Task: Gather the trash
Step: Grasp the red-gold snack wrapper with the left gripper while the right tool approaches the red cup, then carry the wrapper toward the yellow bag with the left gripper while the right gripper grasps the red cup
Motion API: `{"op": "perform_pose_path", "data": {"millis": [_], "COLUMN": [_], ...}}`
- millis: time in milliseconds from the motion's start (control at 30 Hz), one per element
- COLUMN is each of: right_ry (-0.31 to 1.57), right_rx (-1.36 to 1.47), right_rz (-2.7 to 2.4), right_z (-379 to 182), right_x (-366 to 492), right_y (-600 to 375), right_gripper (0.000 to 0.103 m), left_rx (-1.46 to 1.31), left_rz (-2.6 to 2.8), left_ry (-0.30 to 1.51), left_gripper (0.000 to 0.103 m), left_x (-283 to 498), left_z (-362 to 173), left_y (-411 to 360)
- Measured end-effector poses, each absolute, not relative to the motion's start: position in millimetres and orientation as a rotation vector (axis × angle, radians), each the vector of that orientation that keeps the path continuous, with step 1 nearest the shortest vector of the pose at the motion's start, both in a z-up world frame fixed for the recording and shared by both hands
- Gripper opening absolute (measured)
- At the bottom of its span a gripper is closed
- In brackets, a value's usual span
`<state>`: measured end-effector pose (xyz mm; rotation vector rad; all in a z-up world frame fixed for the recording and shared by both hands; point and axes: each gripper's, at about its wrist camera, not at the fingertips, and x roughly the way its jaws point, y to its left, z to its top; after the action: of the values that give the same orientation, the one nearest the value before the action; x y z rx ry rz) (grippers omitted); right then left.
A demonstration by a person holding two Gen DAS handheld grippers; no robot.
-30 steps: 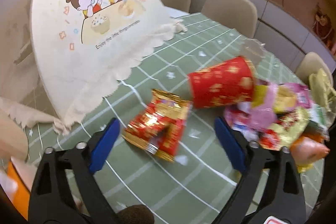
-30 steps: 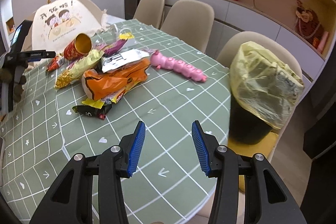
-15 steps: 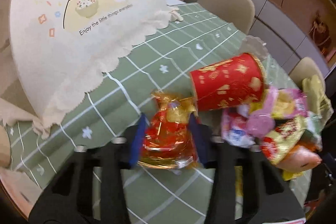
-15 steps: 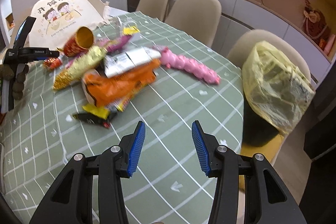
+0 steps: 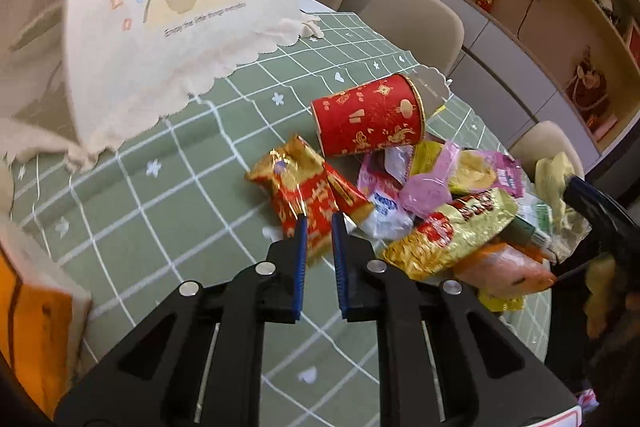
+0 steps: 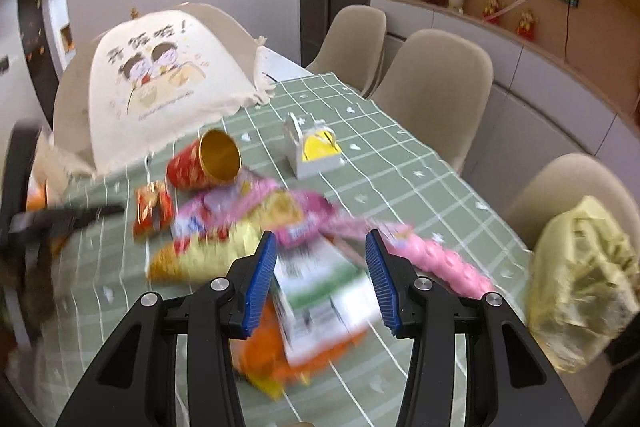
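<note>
We had the left gripper (image 5: 319, 217) pinched on the near end of the red-gold wrapper (image 5: 306, 189), at the trash heap's edge on the worktop (image 5: 168, 195). It looked light, crinkly and slippery, best held by its flat sealed end. The right gripper (image 6: 321, 251) hung wide open and empty over the white-green packet (image 6: 324, 291).

materials and finishes on the table

the red-and-gold wrapper (image 5: 304, 195) is crinkled foil, glossy, pinched between the blue ribbed pads (image 5: 301, 259) of the left gripper (image 5: 318, 223), whose arms are matt black plastic with bright metal pivot pins. the red cup (image 5: 368, 117) looks like printed paper with a shiny gold lining (image 6: 220, 157). the gold snack bag (image 5: 448, 231) is glossy film. the tablecloth (image 5: 168, 219) is a smooth, matt green sheet with white lines. the food cover (image 5: 172, 15) is cream cloth, matt, with a scalloped hem. the right gripper (image 6: 322, 275) has the same blue ribbed pads. the yellow bin bag (image 6: 580, 283) is thin, wrinkled plastic.
</note>
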<state>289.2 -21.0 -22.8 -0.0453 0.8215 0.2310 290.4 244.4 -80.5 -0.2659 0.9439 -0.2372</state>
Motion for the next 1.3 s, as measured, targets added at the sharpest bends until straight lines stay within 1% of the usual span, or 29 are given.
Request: {"op": "perform_pose_path", "data": {"millis": [33, 100, 133, 200, 300, 400, 433, 467, 500, 667, 833, 867, 900, 967, 1133, 1167, 1200, 1233, 1300], "right_ry": [0.812, 0.794, 0.789, 0.768, 0.766, 0.771, 0.780, 0.792, 0.816, 0.890, 0.926, 0.938, 0.962, 1.014, 0.918, 0.906, 0.883, 0.883, 0.927], "right_rx": [-0.034, -0.064, -0.088, -0.120, -0.101, -0.100, -0.096, -0.085, -0.059, 0.002, -0.070, -0.093, -0.101, -0.075, -0.080, -0.092, -0.111, -0.120, -0.138], "right_rz": [0.264, 0.319, 0.350, 0.379, 0.396, 0.401, 0.403, 0.410, 0.429, 0.488, 0.511, 0.513, 0.529, 0.563, 0.538, 0.538, 0.547, 0.554, 0.615], "right_z": [-20.6, -17.0, -14.9, -9.9, -5.5, -7.0, -9.8, -12.8, -17.4, -40.4, -65.7, -70.4, -75.1, -79.8, -57.2, -53.5, -47.9, -45.4, -42.7], "right_x": [298.9, 313.2, 321.9, 334.0, 346.5, 352.3, 354.0, 355.4, 359.6, 377.7, 402.6, 407.0, 410.9, 414.6, 415.6, 419.3, 427.2, 432.2, 455.0], "right_y": [-14.2, 3.1, 12.1, 23.0, 24.1, 26.3, 27.8, 29.7, 34.4, 70.9, 112.1, 116.9, 119.9, 117.7, 96.9, 94.9, 93.8, 93.7, 99.9], "right_gripper": [0.044, 0.044, 0.044, 0.044, 0.044, 0.044, 0.044, 0.044, 0.044, 0.044, 0.044, 0.041, 0.032, 0.024, 0.024, 0.026, 0.032, 0.035, 0.037], "left_rx": [-0.274, -0.291, -0.301, -0.339, -0.444, -0.392, -0.369, -0.354, -0.352, -0.314, -0.341, -0.344, -0.347, -0.346, -0.366, -0.367, -0.365, -0.362, -0.362], "left_rz": [-0.230, -0.184, -0.155, -0.102, -0.067, -0.038, -0.021, -0.016, -0.020, -0.062, -0.101, -0.104, -0.106, -0.098, -0.067, -0.065, -0.062, -0.060, -0.053], "left_ry": [0.939, 0.915, 0.897, 0.893, 0.927, 0.952, 0.959, 0.973, 0.975, 0.964, 0.956, 0.950, 0.944, 0.934, 0.931, 0.930, 0.929, 0.928, 0.929], "left_gripper": [0.016, 0.041, 0.045, 0.048, 0.048, 0.048, 0.044, 0.029, 0.021, 0.015, 0.015, 0.015, 0.015, 0.016, 0.017, 0.017, 0.017, 0.018, 0.018], "left_x": [289.1, 286.9, 288.3, 295.3, 311.5, 331.0, 334.0, 338.4, 339.5, 326.6, 300.6, 297.1, 293.8, 287.5, 270.6, 269.6, 267.9, 267.4, 268.3], "left_z": [-80.6, -79.7, -79.9, -83.8, -97.0, -105.8, -107.6, -109.9, -109.6, -97.5, -86.1, -84.0, -82.2, -80.4, -79.2, -79.4, -78.7, -78.3, -77.7], "left_y": [245.0, 246.3, 246.3, 247.7, 247.5, 233.2, 230.2, 227.6, 227.4, 234.3, 248.1, 249.4, 250.6, 252.5, 257.9, 258.2, 257.8, 258.0, 259.9]}}
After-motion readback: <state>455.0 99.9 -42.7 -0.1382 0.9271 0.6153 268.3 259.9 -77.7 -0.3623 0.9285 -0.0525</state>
